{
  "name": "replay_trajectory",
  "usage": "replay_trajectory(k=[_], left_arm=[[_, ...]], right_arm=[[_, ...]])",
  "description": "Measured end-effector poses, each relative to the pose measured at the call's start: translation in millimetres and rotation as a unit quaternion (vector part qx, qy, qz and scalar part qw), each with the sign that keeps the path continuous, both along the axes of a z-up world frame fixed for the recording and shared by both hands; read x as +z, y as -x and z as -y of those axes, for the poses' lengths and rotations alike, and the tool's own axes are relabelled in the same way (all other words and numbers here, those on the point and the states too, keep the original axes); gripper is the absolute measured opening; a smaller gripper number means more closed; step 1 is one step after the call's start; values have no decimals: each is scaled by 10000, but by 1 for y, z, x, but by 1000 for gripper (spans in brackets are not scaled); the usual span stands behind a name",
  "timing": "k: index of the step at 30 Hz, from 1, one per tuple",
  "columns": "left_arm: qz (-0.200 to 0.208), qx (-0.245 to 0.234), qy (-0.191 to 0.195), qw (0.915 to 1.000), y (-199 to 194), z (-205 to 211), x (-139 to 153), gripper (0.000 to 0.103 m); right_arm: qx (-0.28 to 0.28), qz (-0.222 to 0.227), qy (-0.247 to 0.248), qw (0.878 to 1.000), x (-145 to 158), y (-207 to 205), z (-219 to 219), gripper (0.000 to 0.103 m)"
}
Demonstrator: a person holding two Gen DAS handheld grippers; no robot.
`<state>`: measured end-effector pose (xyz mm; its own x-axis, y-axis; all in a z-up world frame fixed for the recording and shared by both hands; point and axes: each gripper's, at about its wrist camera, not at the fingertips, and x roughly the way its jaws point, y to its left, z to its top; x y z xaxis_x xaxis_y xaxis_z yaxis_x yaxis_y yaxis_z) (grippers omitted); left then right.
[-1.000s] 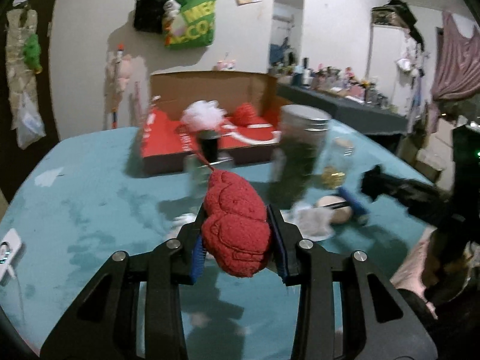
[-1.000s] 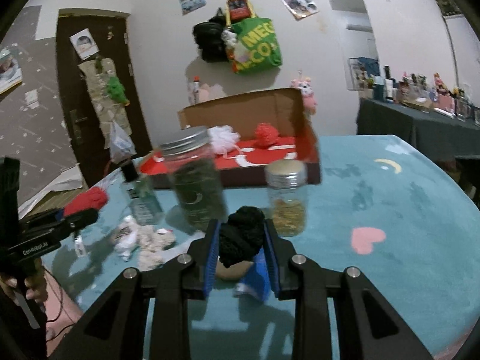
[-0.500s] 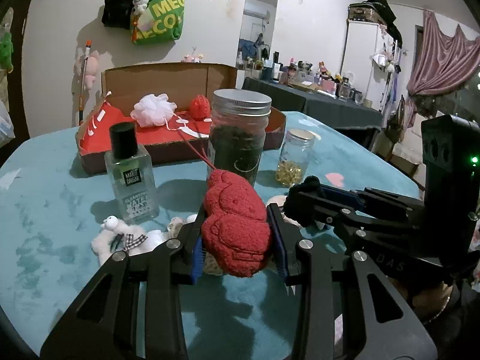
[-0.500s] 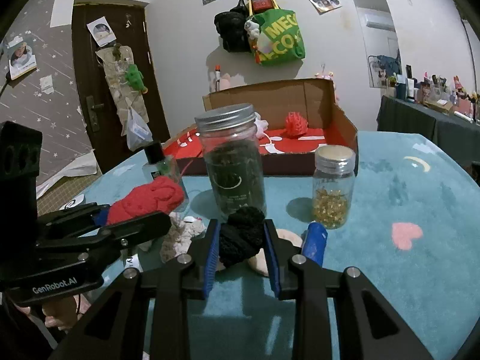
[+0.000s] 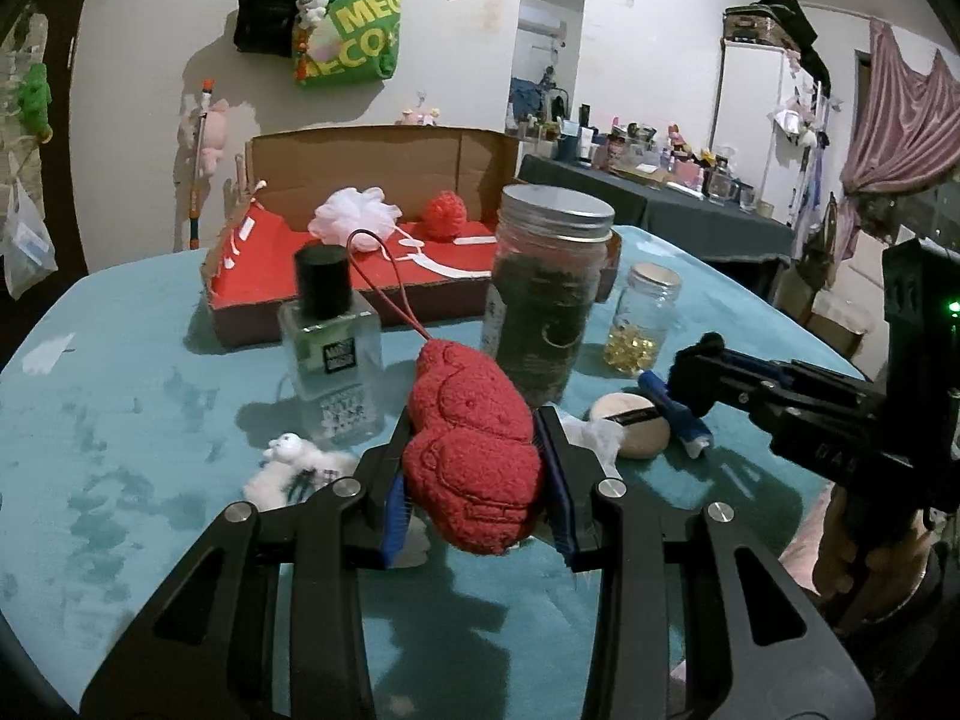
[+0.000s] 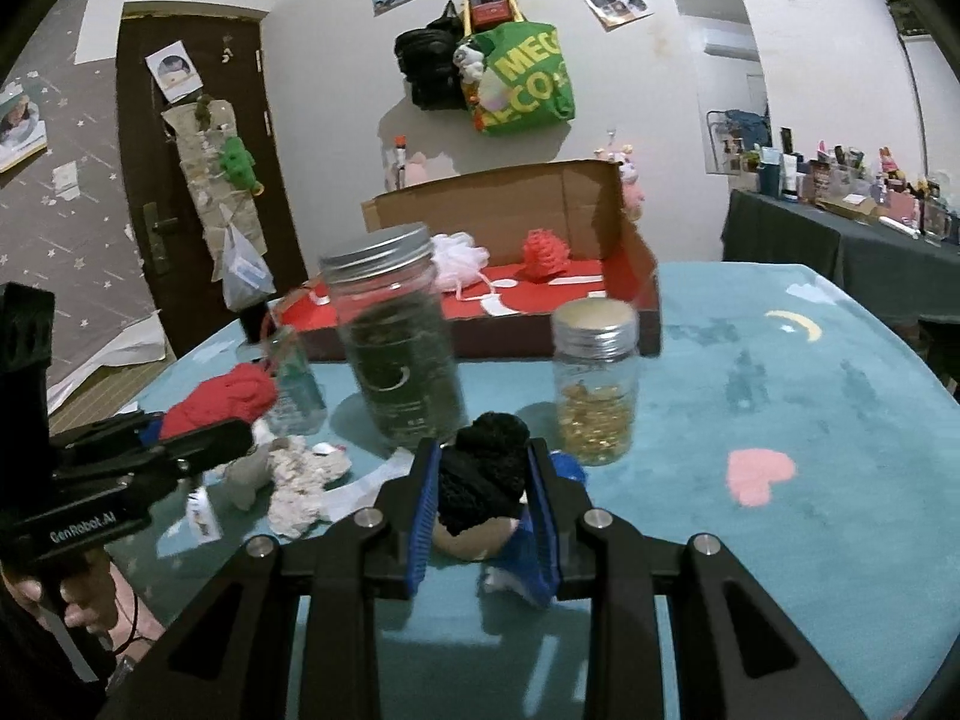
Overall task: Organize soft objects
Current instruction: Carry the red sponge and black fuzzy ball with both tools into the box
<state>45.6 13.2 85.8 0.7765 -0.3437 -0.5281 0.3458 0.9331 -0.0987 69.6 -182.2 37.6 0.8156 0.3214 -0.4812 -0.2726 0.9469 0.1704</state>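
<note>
box [image 5: 336, 294] holds two puffs already; left gripper [image 5: 474, 468] clamps red sponge [image 5: 471, 450], right gripper [image 6: 483, 495] clamps black puff [image 6: 483, 477]; white plush [image 5: 282, 465], perhaps others, remain.

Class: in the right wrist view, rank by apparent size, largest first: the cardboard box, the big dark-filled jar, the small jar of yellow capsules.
1. Cardboard box
2. Big dark-filled jar
3. Small jar of yellow capsules

The box sits farthest back yet looks largest.

A dim room with soft, dull light.

Both pictures bend round at the edges and the corners go black. The big jar [image 6: 399, 336] looks a bit blurry in the right view. Dark shadows fall on the blue table [image 5: 120, 420] under the grippers. The white wall [image 5: 630, 60] looks brightest.
</note>
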Motion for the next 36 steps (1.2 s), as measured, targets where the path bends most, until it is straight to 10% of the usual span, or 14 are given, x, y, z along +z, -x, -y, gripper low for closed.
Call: replay_trajectory(k=[23, 36], left_arm=[[-297, 1147, -590, 9912, -31, -66, -1, 35], [-737, 949, -578, 9911, -87, -84, -5, 35]], right_arm=[[-748, -226, 587, 9952, 10, -36, 43, 31], [-696, -521, 699, 9938, 14, -84, 60, 31]])
